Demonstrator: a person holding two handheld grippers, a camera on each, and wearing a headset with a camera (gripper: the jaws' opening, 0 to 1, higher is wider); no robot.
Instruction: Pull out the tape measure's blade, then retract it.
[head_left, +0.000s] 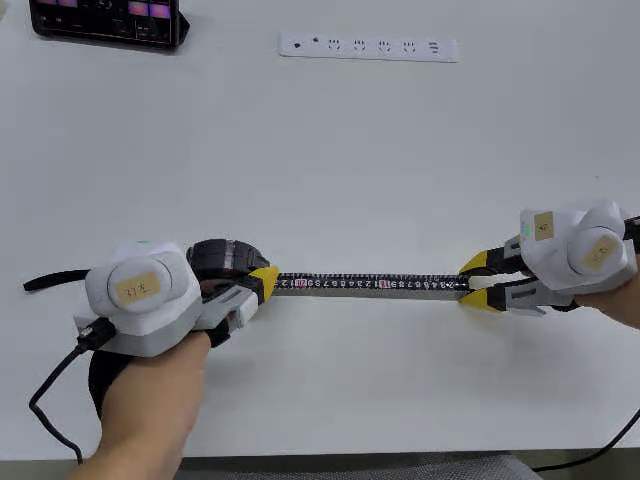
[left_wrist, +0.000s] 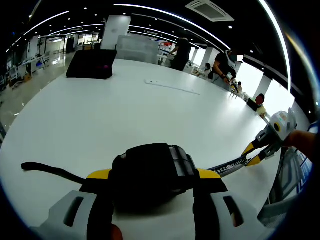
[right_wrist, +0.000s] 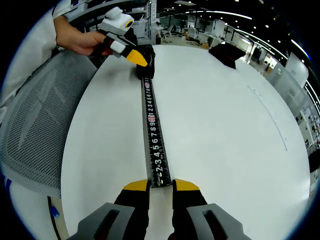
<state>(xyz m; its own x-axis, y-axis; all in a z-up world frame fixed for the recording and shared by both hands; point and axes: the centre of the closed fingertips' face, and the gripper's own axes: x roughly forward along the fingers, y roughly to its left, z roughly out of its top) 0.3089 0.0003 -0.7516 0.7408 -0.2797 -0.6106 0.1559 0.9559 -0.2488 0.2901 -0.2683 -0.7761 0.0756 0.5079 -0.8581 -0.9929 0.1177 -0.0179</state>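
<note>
A black tape measure case (head_left: 228, 258) rests on the white table (head_left: 330, 170), with my left gripper (head_left: 262, 286) shut around it; in the left gripper view the case (left_wrist: 152, 172) sits between the yellow-tipped jaws. Its black blade (head_left: 370, 283) with white numbers runs rightward, pulled out to roughly the mid-twenties on its scale. My right gripper (head_left: 478, 283) is shut on the blade's end. The right gripper view has the blade (right_wrist: 152, 130) stretching away from my right gripper (right_wrist: 161, 186) to the case (right_wrist: 146, 61) and the left gripper (right_wrist: 131, 52). The case's black wrist strap (head_left: 55, 280) trails left.
A white power strip (head_left: 368, 46) lies at the back centre. A dark device with a lit screen (head_left: 108, 20) stands at the back left. A black cable (head_left: 55, 385) hangs from the left gripper over the table's front edge. A mesh chair (right_wrist: 37, 125) stands beside the table.
</note>
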